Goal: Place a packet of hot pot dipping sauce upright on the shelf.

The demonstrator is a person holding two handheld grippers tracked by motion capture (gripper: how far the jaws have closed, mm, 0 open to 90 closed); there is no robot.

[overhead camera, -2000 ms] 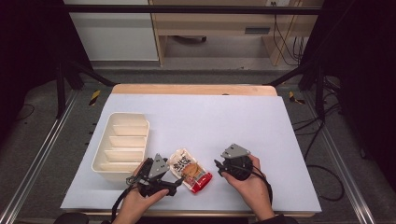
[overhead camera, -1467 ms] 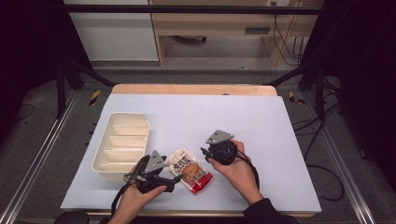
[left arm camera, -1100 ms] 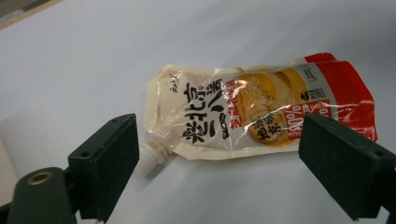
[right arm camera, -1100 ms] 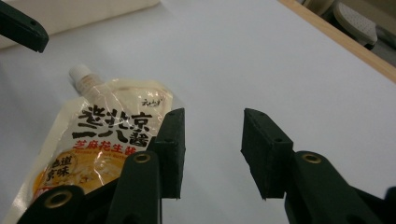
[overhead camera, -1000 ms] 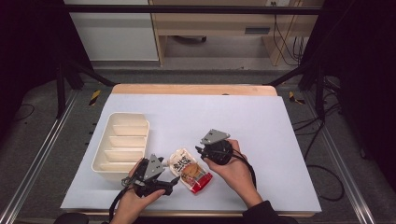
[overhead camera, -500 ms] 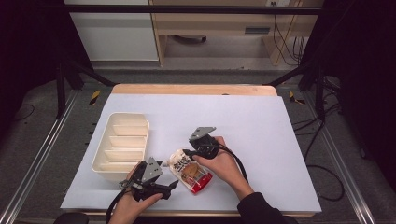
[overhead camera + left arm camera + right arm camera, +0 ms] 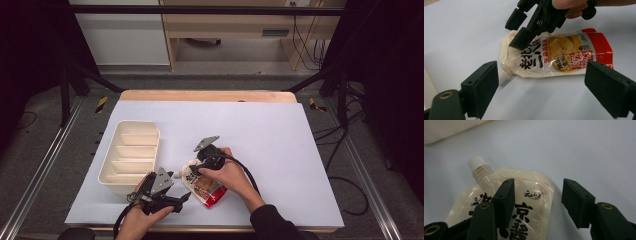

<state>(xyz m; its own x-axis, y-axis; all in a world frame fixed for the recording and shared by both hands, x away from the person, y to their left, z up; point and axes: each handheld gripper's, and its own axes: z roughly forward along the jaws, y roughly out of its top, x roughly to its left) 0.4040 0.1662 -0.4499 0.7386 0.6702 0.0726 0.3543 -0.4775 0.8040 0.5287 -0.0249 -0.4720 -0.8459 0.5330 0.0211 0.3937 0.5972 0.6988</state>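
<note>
Tray (image 7: 129,157): lay at the left, apart from the pouch.
Left gripper (image 7: 170,199): hovered near the front edge with its jaws wide and nothing between them.
Pouch (image 7: 204,183): lay flat on the table (image 7: 280,145), between the grippers.
Pouch axis: ran from its white cap (image 7: 503,74), far and left, to its red base, near and right.
Right gripper (image 7: 536,200): its jaws had just been opening; they straddled the pouch's top corner without pinching it.
Risk: the jaws might close on thin film alone, so the pouch could slip or sag.

A lab: metal frame rails (image 7: 47,165), trailing cables (image 7: 345,150), paper-covered table (image 7: 280,125).
</note>
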